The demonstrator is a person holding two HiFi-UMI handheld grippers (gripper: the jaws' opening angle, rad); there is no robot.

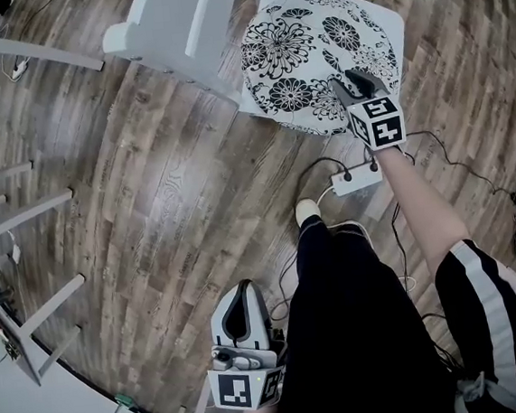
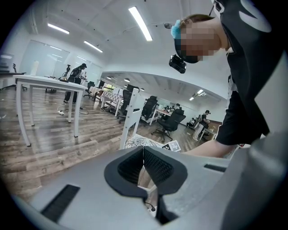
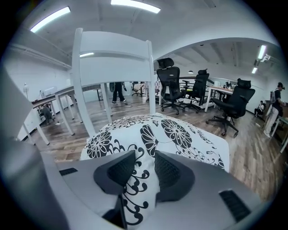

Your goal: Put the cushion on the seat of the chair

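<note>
Head view count: one chair (image 1: pixel 177 27), one cushion (image 1: pixel 303 56), two grippers, one power strip (image 1: pixel 357 179).
Floor (image 1: pixel 165 183): bare wood lies open left of the chair as far as the white table legs (image 1: pixel 32 214); cables trail near the person's feet.
Chair: white, with its backrest on the far side from the person; seat corners show bare beside the cushion.
Cushion: on the seat, lying flat with the flower print up. Nearly round, so no clear long axis.
Right gripper (image 1: pixel 355 81): at the cushion's near rim, jaws spread, with a fold of that rim between the pads.
Left gripper (image 1: pixel 241 310): low beside the person's leg, well apart from the chair; jaws closed together and empty.
</note>
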